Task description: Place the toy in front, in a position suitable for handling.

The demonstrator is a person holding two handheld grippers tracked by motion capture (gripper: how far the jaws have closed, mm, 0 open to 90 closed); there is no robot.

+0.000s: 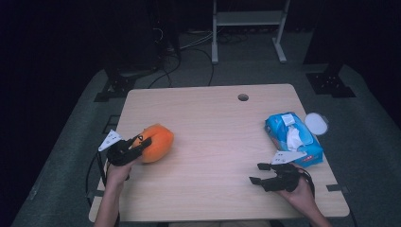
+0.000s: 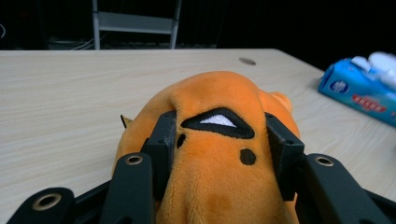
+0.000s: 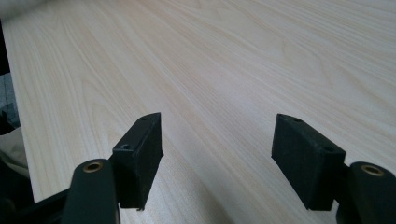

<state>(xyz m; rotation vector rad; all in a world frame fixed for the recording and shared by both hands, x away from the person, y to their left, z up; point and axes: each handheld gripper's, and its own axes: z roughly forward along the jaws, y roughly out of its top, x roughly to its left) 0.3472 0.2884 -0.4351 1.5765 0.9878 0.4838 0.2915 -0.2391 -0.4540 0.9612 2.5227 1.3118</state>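
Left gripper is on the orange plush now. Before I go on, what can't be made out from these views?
- Orange plush toy: underside and near end hidden in the left gripper view by the left gripper clamped on it; its far side is turned away in the high view.
- Blue wipes pack: label print too small in the high view; cut by the frame edge in the left gripper view.

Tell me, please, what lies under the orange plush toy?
The orange plush toy rests directly on the wooden table; anything beneath its body is hidden. The left tongs squeeze its sides.
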